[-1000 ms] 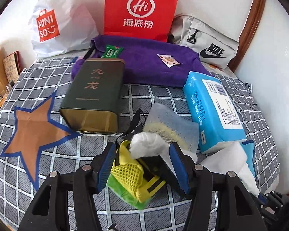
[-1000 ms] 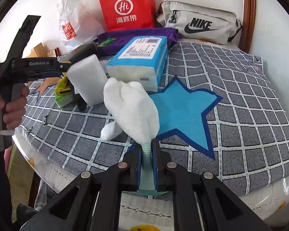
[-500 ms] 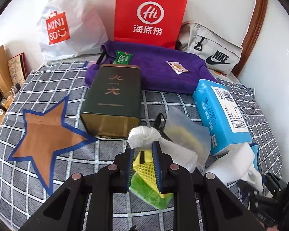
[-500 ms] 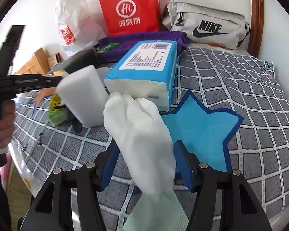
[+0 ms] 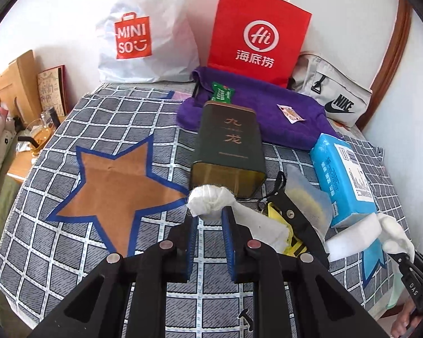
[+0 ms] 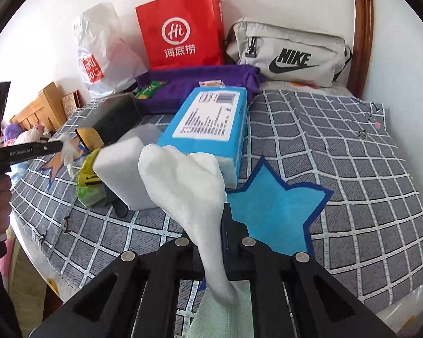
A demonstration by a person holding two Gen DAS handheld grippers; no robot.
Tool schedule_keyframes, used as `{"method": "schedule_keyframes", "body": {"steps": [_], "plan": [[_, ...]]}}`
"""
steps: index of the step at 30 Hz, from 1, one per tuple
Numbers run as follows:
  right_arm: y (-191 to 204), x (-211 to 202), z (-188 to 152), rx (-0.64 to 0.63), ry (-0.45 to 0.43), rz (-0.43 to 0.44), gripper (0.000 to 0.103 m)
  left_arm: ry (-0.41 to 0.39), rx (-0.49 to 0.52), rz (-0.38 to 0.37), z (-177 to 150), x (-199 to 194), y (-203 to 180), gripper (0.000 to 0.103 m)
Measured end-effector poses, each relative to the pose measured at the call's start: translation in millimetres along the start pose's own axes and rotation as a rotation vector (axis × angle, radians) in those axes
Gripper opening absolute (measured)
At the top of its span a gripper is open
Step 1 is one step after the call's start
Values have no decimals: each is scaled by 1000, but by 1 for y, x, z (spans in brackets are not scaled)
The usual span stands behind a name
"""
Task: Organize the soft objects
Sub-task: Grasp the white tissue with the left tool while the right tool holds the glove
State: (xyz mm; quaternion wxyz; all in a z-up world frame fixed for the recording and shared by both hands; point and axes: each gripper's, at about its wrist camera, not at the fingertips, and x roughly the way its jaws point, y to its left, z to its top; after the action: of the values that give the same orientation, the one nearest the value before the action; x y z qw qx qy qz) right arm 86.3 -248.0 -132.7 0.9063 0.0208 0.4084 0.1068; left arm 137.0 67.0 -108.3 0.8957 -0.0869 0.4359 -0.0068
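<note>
Left gripper [image 5: 208, 219]: pressed together on a bunched white cloth [image 5: 211, 201]; wad protrudes just beyond the tips, centre of the left wrist frame.
Right gripper [image 6: 221, 225]: jaws have just been closing; now pinching a white sock [image 6: 183, 180] at its narrow part, toe bulging upward mid-frame, pale green cuff trailing to the lower edge.
Reason for holds: probably lifting each soft item clear of the pile for sorting.
Bedspread [image 5: 112, 118]: checked, with an orange star [image 5: 112, 180] left of centre and a blue star [image 6: 273, 211] lower right.
Remaining pile: white foam block [image 6: 121, 174], blue tissue pack [image 6: 211, 124], yellow-green mesh item [image 6: 88, 180].
Hard item: dark green tin [image 5: 228, 146], just behind the cloth.
</note>
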Motion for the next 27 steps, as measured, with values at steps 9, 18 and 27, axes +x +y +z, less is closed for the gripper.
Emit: {"method": "schedule_keyframes", "body": {"steps": [9, 18, 27], "plan": [[3, -20, 25, -6, -30, -9, 7, -23, -8, 3, 15, -11, 4, 17], [3, -27, 62, -6, -63, -6, 7, -49, 8, 5, 44, -18, -6, 17], [6, -18, 105, -23, -71, 6, 7, -63, 17, 10, 80, -13, -18, 17]]}}
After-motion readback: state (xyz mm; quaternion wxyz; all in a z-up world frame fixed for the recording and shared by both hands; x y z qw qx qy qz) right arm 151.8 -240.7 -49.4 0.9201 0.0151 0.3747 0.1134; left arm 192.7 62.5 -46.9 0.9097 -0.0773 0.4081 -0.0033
